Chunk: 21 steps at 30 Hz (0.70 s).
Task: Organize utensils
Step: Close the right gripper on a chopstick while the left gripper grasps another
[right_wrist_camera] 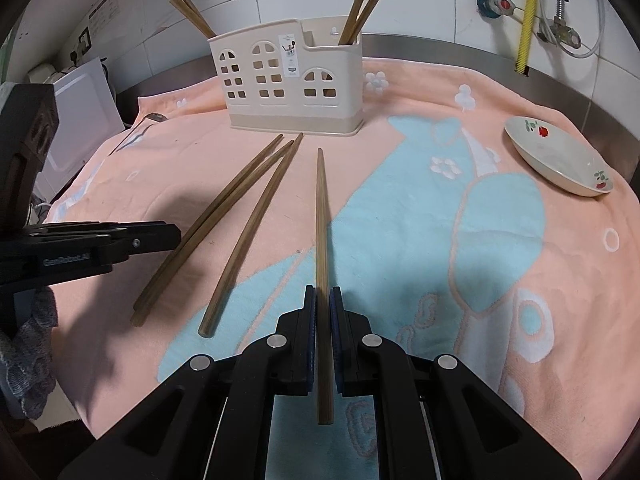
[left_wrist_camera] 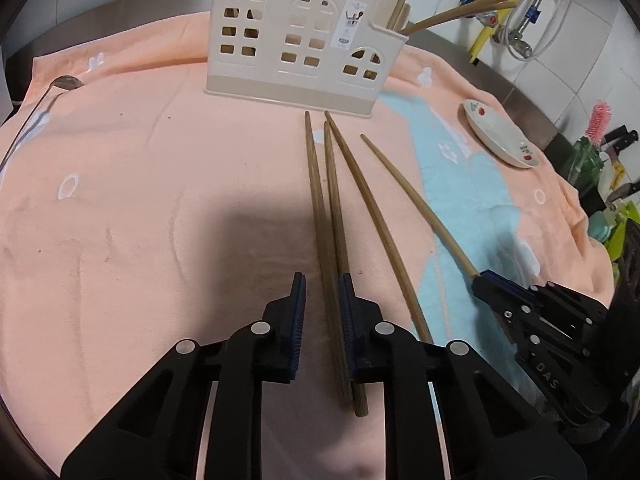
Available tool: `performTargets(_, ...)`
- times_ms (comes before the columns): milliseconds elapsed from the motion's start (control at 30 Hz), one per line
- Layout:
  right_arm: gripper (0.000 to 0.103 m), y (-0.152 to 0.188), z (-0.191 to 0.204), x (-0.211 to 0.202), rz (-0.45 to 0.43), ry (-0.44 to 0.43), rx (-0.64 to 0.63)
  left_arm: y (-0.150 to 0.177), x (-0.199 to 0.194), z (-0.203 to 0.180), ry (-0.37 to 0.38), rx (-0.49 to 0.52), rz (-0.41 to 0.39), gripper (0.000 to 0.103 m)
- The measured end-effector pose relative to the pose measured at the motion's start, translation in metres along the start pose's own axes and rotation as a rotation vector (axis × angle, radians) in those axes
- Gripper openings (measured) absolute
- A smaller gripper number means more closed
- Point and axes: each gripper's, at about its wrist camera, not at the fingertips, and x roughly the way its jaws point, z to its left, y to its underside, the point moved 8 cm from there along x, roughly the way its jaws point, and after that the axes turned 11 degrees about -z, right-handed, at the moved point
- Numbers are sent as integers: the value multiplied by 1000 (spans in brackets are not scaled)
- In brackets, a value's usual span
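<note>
Four wooden chopsticks lie on a peach and blue towel [left_wrist_camera: 120, 200] in front of a cream utensil holder [left_wrist_camera: 296, 40] [right_wrist_camera: 292, 80] with more chopsticks standing in it. My left gripper [left_wrist_camera: 322, 292] straddles two crossed chopsticks [left_wrist_camera: 326, 216]. Its right pad touches them, and a gap shows at the left pad. From the right wrist view, the left gripper [right_wrist_camera: 176, 236] sits beside that pair [right_wrist_camera: 224, 200]. A third chopstick [left_wrist_camera: 372, 216] [right_wrist_camera: 256, 224] lies loose. My right gripper [right_wrist_camera: 323, 292] [left_wrist_camera: 480, 280] is shut on the fourth chopstick [right_wrist_camera: 321, 220] [left_wrist_camera: 416, 204].
A flowered plate [left_wrist_camera: 500, 136] [right_wrist_camera: 560, 156] rests on the towel at the right. A metal spoon [left_wrist_camera: 66, 82] [right_wrist_camera: 154, 117] lies at the far left. Pipes and hoses [right_wrist_camera: 528, 12] hang on the tiled wall. Knives [left_wrist_camera: 620, 140] stand far right. A gloved hand [right_wrist_camera: 32, 340] holds the left gripper.
</note>
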Motion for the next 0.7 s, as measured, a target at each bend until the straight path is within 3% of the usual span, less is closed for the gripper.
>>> performTargets(700, 7, 4, -2, 0, 9, 0, 13, 3, 13, -11, -57, 64, 12, 12)
